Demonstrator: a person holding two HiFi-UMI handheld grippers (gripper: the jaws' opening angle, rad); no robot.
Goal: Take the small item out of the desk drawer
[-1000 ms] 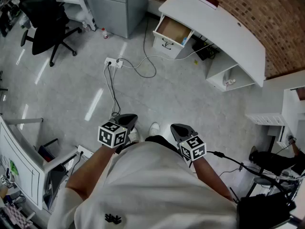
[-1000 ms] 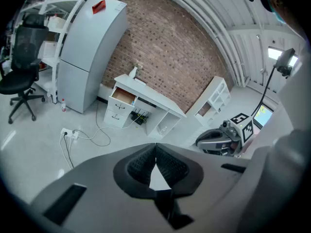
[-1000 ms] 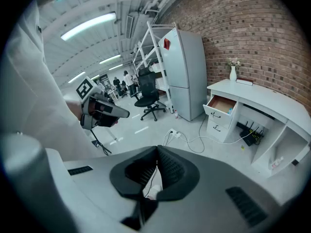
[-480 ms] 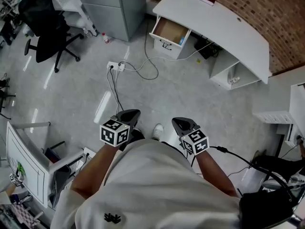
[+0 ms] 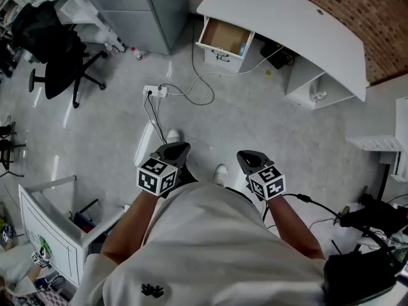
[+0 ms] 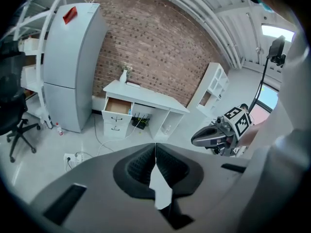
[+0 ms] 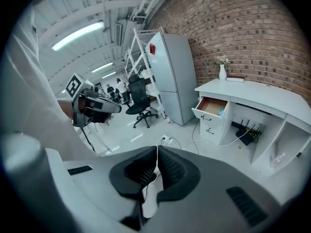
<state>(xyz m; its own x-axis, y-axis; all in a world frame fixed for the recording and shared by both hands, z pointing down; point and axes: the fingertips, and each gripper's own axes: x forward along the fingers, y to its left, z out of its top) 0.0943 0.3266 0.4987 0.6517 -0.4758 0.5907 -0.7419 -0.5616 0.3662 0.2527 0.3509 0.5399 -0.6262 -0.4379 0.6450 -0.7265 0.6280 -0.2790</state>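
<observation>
pale grey floor (image 5: 255,120) is filling most of the head view, with a curved white table (image 5: 299,24) standing against a brick wall (image 5: 370,18) at the top. the table's upper drawer (image 5: 223,36) is hanging open toward the room, and a small blue item (image 5: 243,48) is sitting inside it against the right wall. it is too small here to tell which way its long axis is running. the left claw (image 5: 173,150) and right claw (image 5: 250,159) are hovering side by side low in the picture, well apart from the table and both pointing toward it.

the left gripper view is showing that claw clenched pad to pad with nothing between the jaws. the open drawer is sitting far ahead, a blue sliver at its right edge.

the right gripper view is showing the right claw clenched and empty too. here the item is appearing as a short blue strip, seemingly standing on edge against the drawer's right side, above the brown drawer bottom.
</observation>
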